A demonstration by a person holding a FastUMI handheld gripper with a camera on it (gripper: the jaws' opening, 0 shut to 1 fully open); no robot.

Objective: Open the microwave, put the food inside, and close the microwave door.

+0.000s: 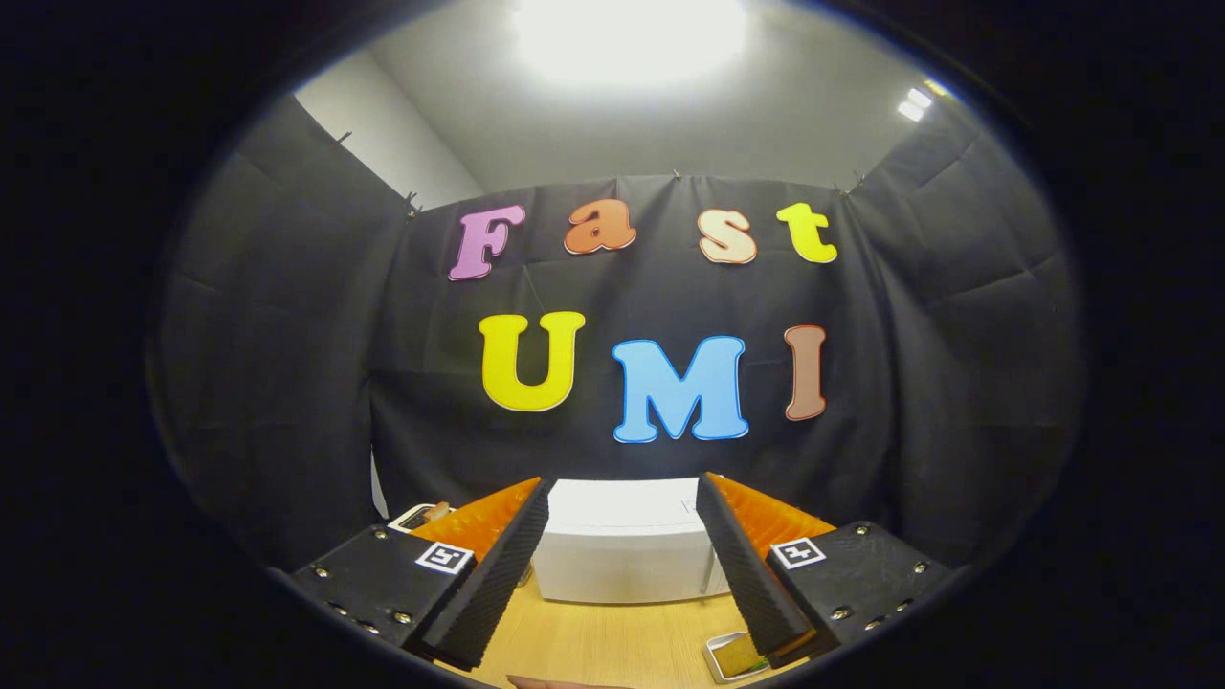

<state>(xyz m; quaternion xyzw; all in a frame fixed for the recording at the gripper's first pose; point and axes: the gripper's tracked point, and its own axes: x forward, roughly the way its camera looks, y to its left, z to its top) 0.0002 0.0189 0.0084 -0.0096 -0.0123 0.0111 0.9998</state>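
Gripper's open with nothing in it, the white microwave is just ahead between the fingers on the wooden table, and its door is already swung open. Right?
Not quite: the gripper view shows the microwave with its door closed. The rest holds: the gripper is open and empty, with the microwave ahead between its fingers on the wooden table.

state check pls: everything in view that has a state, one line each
hand-held gripper: open, fingers spread, nothing between them
microwave: beyond the fingers on the wooden table, door looks closed
small tray: on the table by the right finger, holds some food, untouched
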